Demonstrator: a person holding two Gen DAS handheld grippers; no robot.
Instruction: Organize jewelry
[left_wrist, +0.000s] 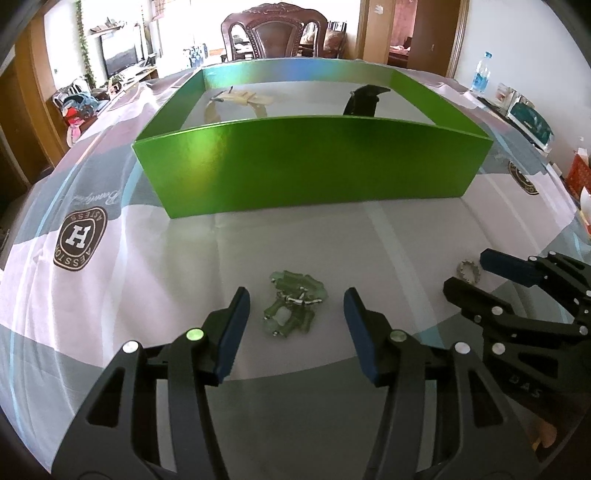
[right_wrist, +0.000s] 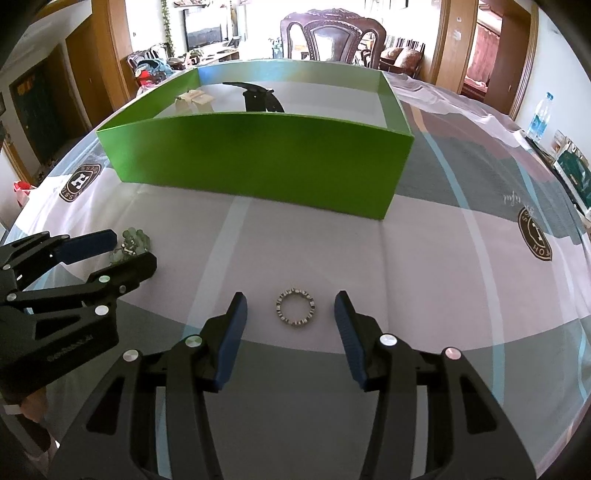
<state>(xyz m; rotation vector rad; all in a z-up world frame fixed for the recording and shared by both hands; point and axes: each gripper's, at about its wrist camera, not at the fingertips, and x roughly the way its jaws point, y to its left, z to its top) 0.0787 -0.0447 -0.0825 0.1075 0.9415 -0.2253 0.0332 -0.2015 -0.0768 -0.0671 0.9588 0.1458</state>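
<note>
A green bead bracelet (left_wrist: 294, 307) lies bunched on the tablecloth between the open fingers of my left gripper (left_wrist: 295, 301); it also shows in the right wrist view (right_wrist: 130, 243). A small silver beaded ring bracelet (right_wrist: 296, 308) lies flat between the open fingers of my right gripper (right_wrist: 291, 304); it shows in the left wrist view (left_wrist: 468, 271) too. A green open box (left_wrist: 306, 162) stands beyond, also in the right wrist view (right_wrist: 258, 158). Inside it lie a black item (left_wrist: 364, 99) and a pale yellowish item (left_wrist: 240, 99).
The table carries a pink, grey and white cloth with brown round logos (left_wrist: 79, 238). A wooden chair (left_wrist: 275, 31) stands behind the box. A water bottle (left_wrist: 482, 75) and small boxes (left_wrist: 530, 122) are at the right edge.
</note>
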